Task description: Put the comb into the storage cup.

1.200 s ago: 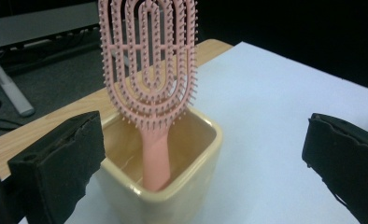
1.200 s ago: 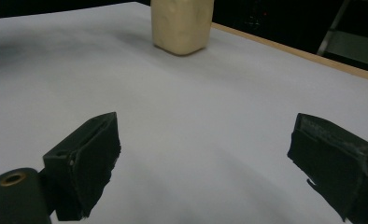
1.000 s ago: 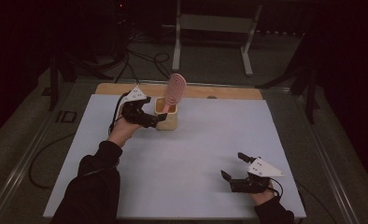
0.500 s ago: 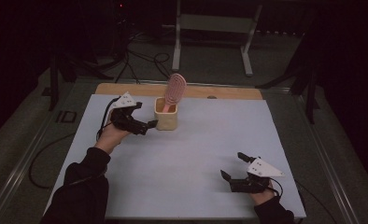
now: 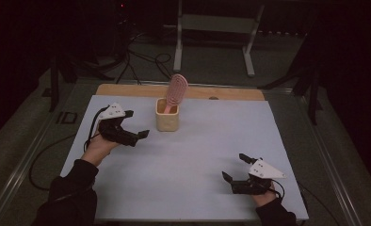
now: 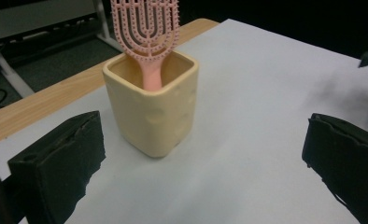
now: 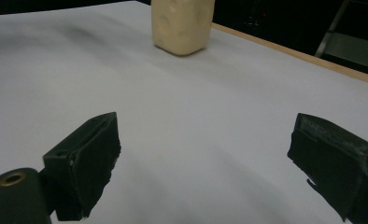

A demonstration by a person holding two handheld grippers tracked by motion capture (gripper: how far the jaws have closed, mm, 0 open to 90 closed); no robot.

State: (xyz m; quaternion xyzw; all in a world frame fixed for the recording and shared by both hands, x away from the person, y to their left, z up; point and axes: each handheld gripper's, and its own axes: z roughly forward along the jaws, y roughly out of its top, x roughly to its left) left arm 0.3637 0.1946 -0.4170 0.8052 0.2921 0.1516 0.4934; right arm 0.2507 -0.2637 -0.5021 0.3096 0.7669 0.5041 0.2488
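A pink hairbrush [image 5: 176,91] [image 6: 146,29] stands handle-down in a cream square cup [image 5: 167,120] [image 6: 152,109] near the far middle of the white sheet. My left gripper [image 5: 137,133] is open, a short way to the left of the cup and apart from it; in the left gripper view its jaws stand wide on either side of the cup with nothing between them. My right gripper [image 5: 234,168] rests open near the front right of the sheet, its jaws pointing toward the cup [image 7: 183,23] far off.
The white sheet [image 5: 197,155] covers a wooden tabletop whose bare strip [image 5: 127,89] shows along the far edge. A metal stand [image 5: 214,28] and cables [image 5: 141,61] lie on the floor beyond the table. Dark surroundings on both sides.
My left gripper has drawn back from the cup, moving left and toward the near side, and stands apart from it. The hairbrush stays in the cup. The right gripper has not moved.
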